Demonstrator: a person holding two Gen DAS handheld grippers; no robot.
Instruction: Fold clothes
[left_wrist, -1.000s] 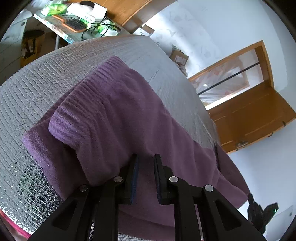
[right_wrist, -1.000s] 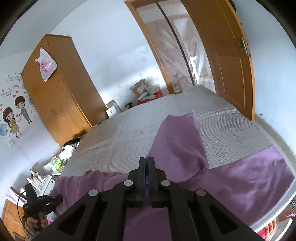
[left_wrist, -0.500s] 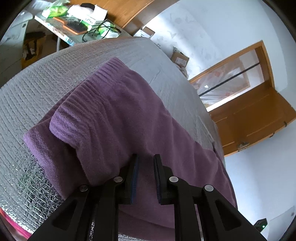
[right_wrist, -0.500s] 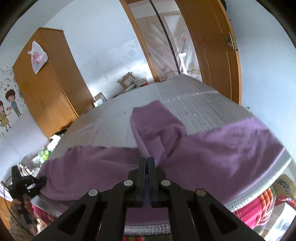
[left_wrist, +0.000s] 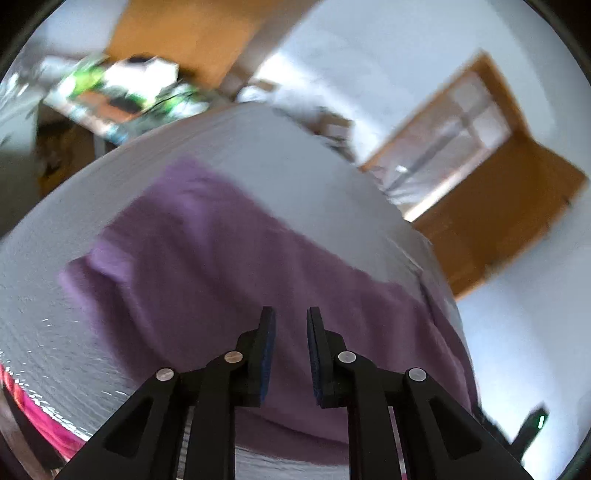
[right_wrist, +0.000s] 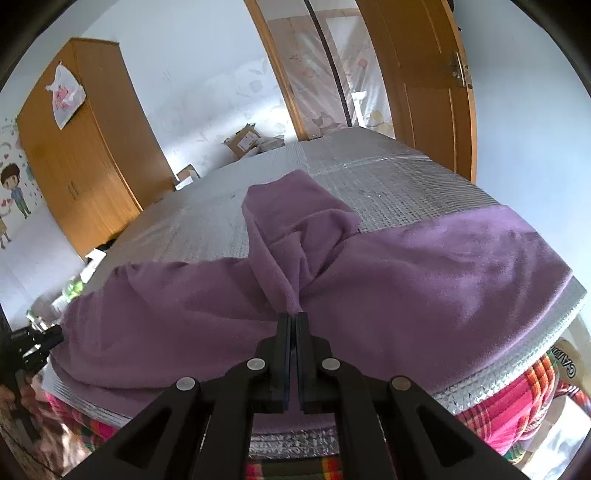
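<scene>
A purple fleece garment (right_wrist: 424, 266) lies spread across the near edge of the bed's silver quilted mat (right_wrist: 388, 177), with one part folded up toward the far side. A ridge of its fabric runs straight into my right gripper (right_wrist: 293, 317), which is shut on it. In the left wrist view, which is blurred, the same garment (left_wrist: 221, 258) lies below and ahead of my left gripper (left_wrist: 290, 321). That gripper hangs above the cloth, open by a narrow gap, with nothing between its fingers. The left gripper also shows at the left edge of the right wrist view (right_wrist: 26, 343).
A wooden wardrobe (right_wrist: 85, 147) stands at the left and an open wooden door (right_wrist: 424, 74) at the right. Cardboard boxes (right_wrist: 243, 142) sit beyond the bed. A cluttered side table (left_wrist: 122, 96) is by the bed's far corner. Pink plaid bedding (right_wrist: 517, 406) hangs below the mat.
My left gripper has pulled up and back from the garment, which looks smaller and blurred. My right gripper has come down toward the bed with the pinched fabric, which now lies spread lower.
</scene>
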